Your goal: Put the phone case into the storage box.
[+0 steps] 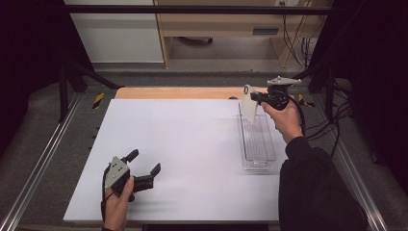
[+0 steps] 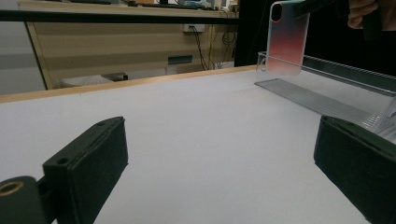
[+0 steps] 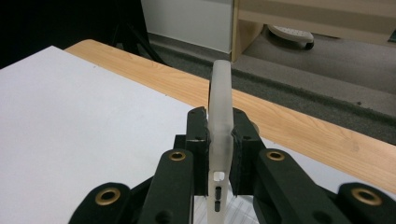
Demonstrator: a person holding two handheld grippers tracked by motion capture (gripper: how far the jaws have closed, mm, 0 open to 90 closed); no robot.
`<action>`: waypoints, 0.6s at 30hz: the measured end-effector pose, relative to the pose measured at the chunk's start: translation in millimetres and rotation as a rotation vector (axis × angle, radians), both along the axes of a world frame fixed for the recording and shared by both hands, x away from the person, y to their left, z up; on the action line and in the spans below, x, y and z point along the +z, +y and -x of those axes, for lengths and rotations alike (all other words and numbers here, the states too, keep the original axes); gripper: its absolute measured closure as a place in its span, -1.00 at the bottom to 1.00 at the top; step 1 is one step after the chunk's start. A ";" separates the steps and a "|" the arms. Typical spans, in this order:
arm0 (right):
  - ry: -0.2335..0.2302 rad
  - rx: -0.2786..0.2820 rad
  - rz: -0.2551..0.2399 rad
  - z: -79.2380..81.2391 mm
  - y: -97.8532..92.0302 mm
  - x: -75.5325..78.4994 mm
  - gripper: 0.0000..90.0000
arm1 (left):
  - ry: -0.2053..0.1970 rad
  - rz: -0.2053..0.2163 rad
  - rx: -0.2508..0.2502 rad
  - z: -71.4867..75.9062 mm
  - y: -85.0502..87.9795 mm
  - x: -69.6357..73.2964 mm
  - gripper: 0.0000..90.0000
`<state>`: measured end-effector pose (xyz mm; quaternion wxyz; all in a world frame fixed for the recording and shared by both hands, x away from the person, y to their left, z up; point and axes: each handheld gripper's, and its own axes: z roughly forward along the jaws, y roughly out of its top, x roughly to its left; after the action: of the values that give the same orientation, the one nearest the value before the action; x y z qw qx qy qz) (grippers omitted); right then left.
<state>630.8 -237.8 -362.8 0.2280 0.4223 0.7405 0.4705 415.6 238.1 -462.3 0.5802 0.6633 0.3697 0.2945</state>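
Observation:
A translucent phone case (image 1: pixel 248 104) hangs above the far end of a clear plastic tray (image 1: pixel 258 153), with my right gripper (image 1: pixel 255 96) shut on its upper edge. In the left gripper view the phone case (image 2: pixel 287 39) shows a pink-red tint and a camera cutout at its top. In the right gripper view the case (image 3: pixel 220 135) stands edge-on, pinched between the two black jaws. My left gripper (image 1: pixel 145 162) rests low over the white table's near-left area, open, with nothing between its pads (image 2: pixel 88 161).
The white tabletop (image 1: pixel 183 149) has a wooden strip (image 1: pixel 178 93) along its far edge. The clear tray (image 2: pixel 322 100) lies lengthwise on the right side. Metal rails (image 1: pixel 33 168) run along both sides; cables (image 1: pixel 332 120) hang at the far right.

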 end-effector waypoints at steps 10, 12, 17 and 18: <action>0.014 -0.003 0.003 -5.9 2.7 -8.8 0.80 | 0.004 0.003 -0.005 -0.3 -0.8 -0.1 -0.95; 0.012 0.000 0.005 -6.9 4.0 -9.3 0.80 | 0.005 -0.001 -0.007 -0.2 -0.5 -0.1 -0.95; 0.017 0.004 0.011 -7.9 7.3 -11.2 0.80 | 0.004 0.000 -0.009 0.0 -0.7 0.0 -0.95; 0.018 0.004 0.011 -8.2 7.7 -11.7 0.80 | 0.004 0.005 -0.008 0.0 -1.0 -0.1 -0.95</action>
<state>638.9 -230.1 -374.5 0.2225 0.4238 0.7460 0.4630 415.6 237.1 -462.4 0.5822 0.6640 0.3689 0.2900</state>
